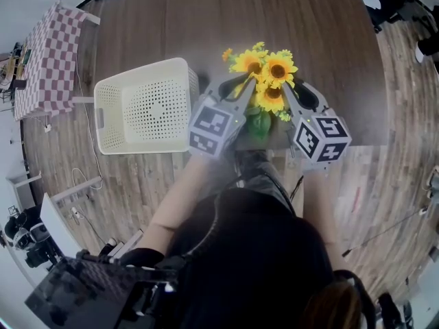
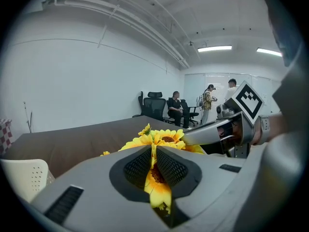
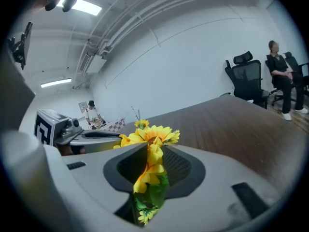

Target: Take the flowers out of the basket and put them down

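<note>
- flowers (image 1: 266, 74): yellow petals, brown centres, green leaves
- basket (image 1: 140, 68): cream, w/ rows of small dot holes
- table (image 1: 206, 19): dark brown wood grain
- left gripper (image 1: 241, 88) & right gripper (image 1: 291, 91): grey bodies; pads (image 2: 137, 167) black, mesh texture
- left cube (image 1: 214, 125), right cube (image 1: 322, 138): blk-&-wht square markers
- cloth (image 1: 48, 60): pink/white checks
- floor (image 1: 137, 184): grey-brown planks

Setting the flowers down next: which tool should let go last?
Left, probably. Left tool: jaws close together on a bloom of the flowers. Right tool: jaws wider around blooms and leaves, likely a looser hold.
</note>
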Demonstrator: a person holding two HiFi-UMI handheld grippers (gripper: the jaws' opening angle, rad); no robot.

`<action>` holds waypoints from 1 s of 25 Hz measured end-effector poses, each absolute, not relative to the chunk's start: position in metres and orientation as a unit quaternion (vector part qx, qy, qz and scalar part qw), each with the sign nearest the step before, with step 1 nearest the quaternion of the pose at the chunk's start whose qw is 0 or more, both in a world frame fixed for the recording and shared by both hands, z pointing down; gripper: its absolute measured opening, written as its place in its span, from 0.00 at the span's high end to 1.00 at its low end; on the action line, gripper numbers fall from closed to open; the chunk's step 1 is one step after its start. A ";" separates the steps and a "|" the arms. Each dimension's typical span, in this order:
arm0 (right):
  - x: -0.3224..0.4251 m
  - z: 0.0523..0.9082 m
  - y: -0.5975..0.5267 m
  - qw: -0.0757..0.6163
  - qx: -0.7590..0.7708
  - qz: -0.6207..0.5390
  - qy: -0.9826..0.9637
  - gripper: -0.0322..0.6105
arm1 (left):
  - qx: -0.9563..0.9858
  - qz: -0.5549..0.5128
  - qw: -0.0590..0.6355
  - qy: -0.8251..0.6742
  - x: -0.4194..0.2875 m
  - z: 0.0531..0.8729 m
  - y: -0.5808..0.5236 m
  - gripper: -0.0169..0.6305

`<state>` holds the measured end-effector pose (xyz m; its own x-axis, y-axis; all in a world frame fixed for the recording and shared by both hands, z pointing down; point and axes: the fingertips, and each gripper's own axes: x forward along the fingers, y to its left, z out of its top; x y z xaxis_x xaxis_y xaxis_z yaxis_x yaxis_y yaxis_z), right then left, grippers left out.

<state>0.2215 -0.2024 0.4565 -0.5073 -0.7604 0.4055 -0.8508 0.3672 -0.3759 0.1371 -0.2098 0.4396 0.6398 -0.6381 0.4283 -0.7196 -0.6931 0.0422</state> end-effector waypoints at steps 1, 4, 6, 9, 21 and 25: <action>0.222 0.456 -0.202 0.081 0.492 0.276 -0.822 0.77 | 0.899 0.194 0.105 -0.378 0.136 0.440 -0.209 0.90; 0.226 0.457 -0.200 0.077 0.499 0.275 -0.818 0.74 | 0.898 0.194 0.104 -0.382 0.133 0.440 -0.206 0.86; 0.231 0.458 -0.199 0.073 0.506 0.273 -0.815 0.74 | 0.896 0.192 0.104 -0.387 0.132 0.442 -0.205 0.86; 0.237 0.455 -0.195 0.070 0.518 0.264 -0.811 0.69 | 0.894 0.188 0.103 -0.394 0.130 0.440 -0.201 0.86; 0.225 0.439 -0.169 0.051 0.503 0.229 -0.832 0.79 | 0.894 0.176 0.103 -0.400 0.125 0.439 -0.179 0.86; 0.217 0.434 -0.161 0.045 0.500 0.222 -0.836 0.87 | 0.897 0.168 0.100 -0.396 0.124 0.436 -0.171 0.92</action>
<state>0.2174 -0.1607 0.4345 -0.4952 -0.8161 0.2978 -0.8562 0.4003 -0.3266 0.1243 -0.1708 0.4360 0.6307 -0.6763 0.3805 -0.7437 -0.6668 0.0474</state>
